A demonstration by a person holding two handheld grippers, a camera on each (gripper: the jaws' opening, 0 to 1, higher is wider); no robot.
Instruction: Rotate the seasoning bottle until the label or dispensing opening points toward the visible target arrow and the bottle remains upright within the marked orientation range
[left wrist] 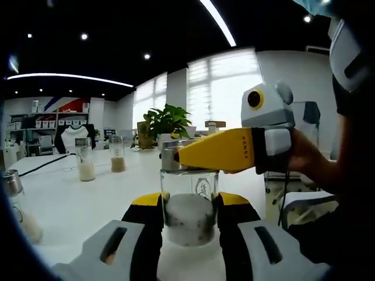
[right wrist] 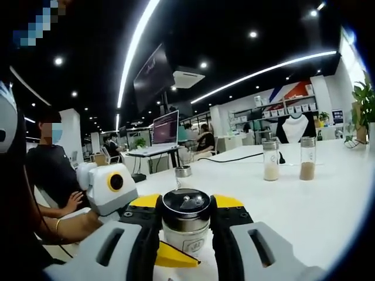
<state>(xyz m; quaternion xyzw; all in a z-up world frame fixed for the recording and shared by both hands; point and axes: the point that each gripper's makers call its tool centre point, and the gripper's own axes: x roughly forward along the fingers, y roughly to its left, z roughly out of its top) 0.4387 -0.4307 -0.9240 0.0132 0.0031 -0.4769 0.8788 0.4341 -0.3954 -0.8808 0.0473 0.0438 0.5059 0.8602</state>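
- Seasoning bottle (left wrist: pixel 189 209) stands upright on the white worktop (left wrist: pixel 76 202), glass body between the left tool (left wrist: pixel 188 213) jaws, which are narrow and pressed on its lower half.
- Right tool (right wrist: pixel 186 218) jaws closed in on the bottle's metal cap (right wrist: pixel 186 205), gripping at lid level; in the left gripper view it reaches in from the right, its yellow jaw across the cap.
- A hand (left wrist: pixel 304 155) holds the right tool.
- Two other jars (right wrist: pixel 287 158) stand well ahead on the worktop, to the right of the right tool.
- Potted plant (left wrist: pixel 164 123) beyond the bottle.
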